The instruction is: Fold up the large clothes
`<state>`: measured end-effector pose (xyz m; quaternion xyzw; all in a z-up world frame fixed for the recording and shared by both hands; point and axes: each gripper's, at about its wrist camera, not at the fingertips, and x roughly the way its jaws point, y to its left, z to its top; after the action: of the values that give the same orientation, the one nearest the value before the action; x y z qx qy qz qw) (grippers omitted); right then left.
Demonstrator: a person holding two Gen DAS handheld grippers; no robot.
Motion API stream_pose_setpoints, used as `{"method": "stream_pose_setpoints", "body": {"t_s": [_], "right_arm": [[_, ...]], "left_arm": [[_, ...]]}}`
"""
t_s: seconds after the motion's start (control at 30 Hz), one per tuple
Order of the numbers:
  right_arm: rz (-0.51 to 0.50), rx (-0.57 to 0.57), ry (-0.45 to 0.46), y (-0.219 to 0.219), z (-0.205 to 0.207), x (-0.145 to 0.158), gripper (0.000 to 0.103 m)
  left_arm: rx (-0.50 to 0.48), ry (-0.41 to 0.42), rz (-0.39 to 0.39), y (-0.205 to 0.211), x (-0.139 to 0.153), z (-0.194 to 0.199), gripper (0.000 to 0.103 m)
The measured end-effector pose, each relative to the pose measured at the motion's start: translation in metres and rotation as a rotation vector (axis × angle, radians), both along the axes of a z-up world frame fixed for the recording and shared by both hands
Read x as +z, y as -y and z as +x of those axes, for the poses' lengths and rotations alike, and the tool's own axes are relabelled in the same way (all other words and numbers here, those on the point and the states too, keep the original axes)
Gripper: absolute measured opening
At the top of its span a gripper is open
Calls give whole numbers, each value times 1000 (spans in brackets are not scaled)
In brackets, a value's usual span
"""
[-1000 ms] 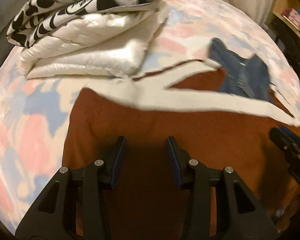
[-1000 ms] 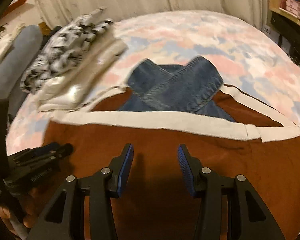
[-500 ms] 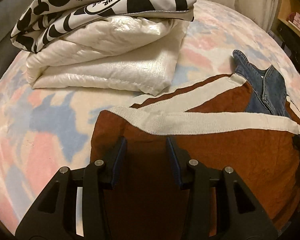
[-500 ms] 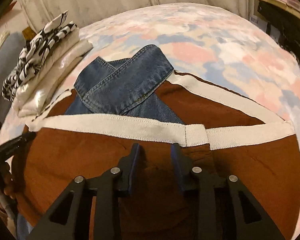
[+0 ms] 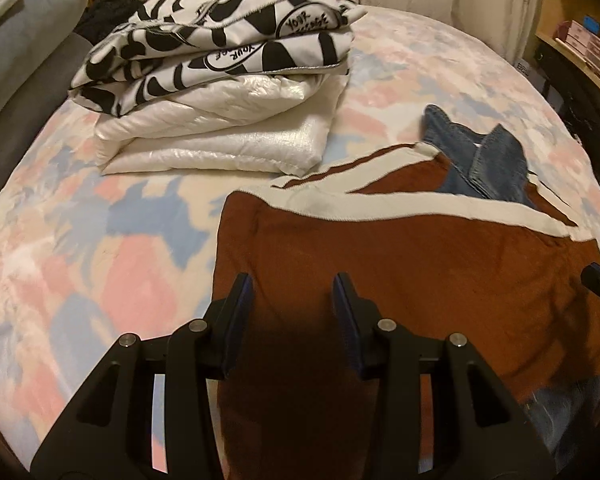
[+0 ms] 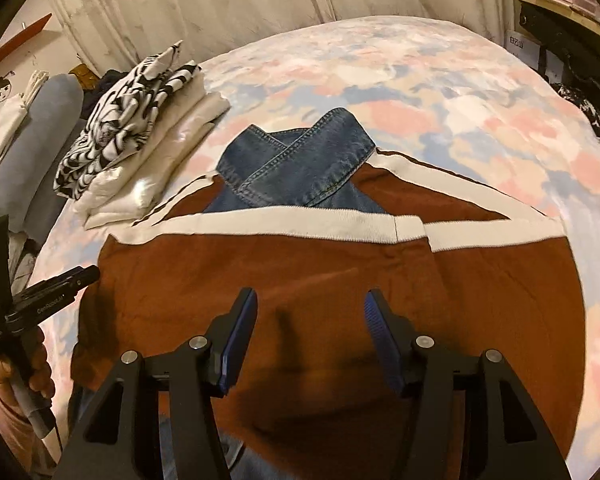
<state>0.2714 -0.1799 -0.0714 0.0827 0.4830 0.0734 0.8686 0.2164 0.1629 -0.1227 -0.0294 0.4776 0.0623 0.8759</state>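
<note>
Altogether two hand-held grippers, left hand-held gripper [image 5: 293, 300] and right hand-held gripper [image 6: 311, 314] parted, empty, right's jaws just widened, one brown sweater [image 6: 340, 276], one jeans [image 6: 300, 164].

Left claw [image 5: 293, 292] open, empty, over brown garment [image 5: 400, 280] on bed [image 5: 80, 240] w/ jeans [image 5: 476, 160] & folded stack [image 5: 220, 120] behind.

Both wrist cameras look steeply down, close over the bed's [image 5: 100, 240] near edge; both show the brown garment [image 5: 420, 272].
</note>
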Motion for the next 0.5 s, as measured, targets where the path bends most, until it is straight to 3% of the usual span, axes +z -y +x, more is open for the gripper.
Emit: {"method": "stream_pose_setpoints", "body": {"t_s": [0.5], "right_arm": [[91, 2, 18, 26, -147, 39, 64]], "left_arm": [[-87, 45, -24, 20, 50, -140, 47]]}}
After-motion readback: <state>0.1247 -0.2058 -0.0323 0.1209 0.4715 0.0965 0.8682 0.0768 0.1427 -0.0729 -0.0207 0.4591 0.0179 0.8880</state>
